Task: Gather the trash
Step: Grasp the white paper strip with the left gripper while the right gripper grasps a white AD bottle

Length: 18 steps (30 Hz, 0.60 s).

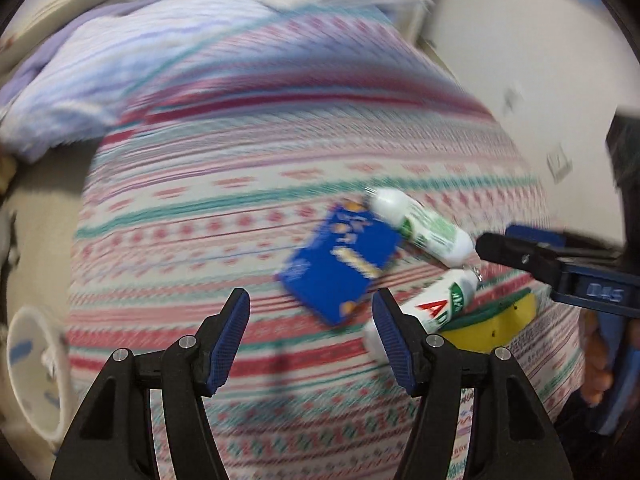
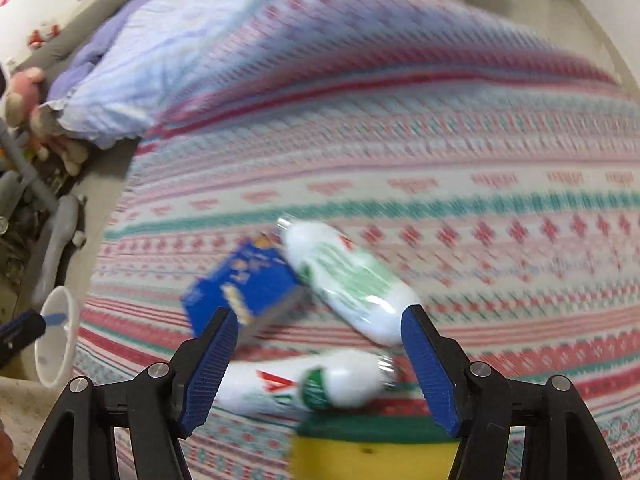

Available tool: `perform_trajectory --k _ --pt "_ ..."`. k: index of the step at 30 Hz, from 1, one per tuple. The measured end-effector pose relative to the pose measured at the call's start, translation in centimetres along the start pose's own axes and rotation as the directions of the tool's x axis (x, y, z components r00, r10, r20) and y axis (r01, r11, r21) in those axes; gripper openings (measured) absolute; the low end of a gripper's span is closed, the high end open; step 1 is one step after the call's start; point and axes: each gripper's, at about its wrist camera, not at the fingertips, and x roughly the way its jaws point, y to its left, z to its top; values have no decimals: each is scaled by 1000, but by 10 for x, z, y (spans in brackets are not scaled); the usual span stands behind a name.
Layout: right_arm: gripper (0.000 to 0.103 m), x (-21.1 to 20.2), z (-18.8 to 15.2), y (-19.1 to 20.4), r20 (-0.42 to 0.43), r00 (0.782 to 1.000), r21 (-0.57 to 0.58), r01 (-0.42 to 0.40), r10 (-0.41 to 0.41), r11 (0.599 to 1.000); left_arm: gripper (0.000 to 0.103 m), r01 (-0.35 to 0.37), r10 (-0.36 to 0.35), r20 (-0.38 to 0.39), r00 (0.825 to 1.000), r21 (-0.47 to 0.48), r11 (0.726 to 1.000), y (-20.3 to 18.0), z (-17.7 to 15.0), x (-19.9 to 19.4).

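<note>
**Trash on patterned bedspread, both grippers empty**

White bin (image 2: pixel 56 340) at far left, off the bed edge. Left gripper (image 1: pixel 310 334) jaws wide apart, nothing between them. On the bedspread (image 1: pixel 240 200): blue box (image 1: pixel 340 264), touching an upper white bottle (image 1: pixel 420 226); a lower white bottle (image 2: pixel 304 384) just beside a yellow-green sponge (image 2: pixel 372 450). Right gripper (image 2: pixel 316 364) spread wide above lower bottle, not gripping. Heavy blur.

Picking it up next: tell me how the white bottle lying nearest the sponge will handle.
The white bottle lies on its side, so a nudge probably rolls it. Its glossy surface may slip. Likely light plastic, though contents are hidden.
</note>
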Motion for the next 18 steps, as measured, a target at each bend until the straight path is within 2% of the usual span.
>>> perform_trajectory --k 7,11,13,14,16,17,18 --pt "73 -1 7 -24 -40 999 -20 11 -12 1000 66 -85 94 -64 994 134 987 -28 13 46" --pt "72 -4 7 -45 -52 998 -20 44 -45 999 63 -143 151 -43 988 160 977 -27 13 55" --pt "72 -4 8 -50 -59 997 -25 51 -53 998 42 -130 135 -28 990 144 981 -21 15 50" --pt "72 -3 9 -50 -64 996 -34 53 -55 998 34 -114 116 -12 993 126 986 -15 17 44" --pt "72 0 12 -47 -67 996 -71 57 -62 996 9 -111 110 21 994 93 989 -8 21 35" --pt "72 1 13 -43 -66 995 -102 61 -68 993 1 -94 93 18 996 58 994 0 22 30" --pt "72 4 15 -40 -68 995 -123 61 -70 991 0 -70 70 13 997 21 997 8 23 27"
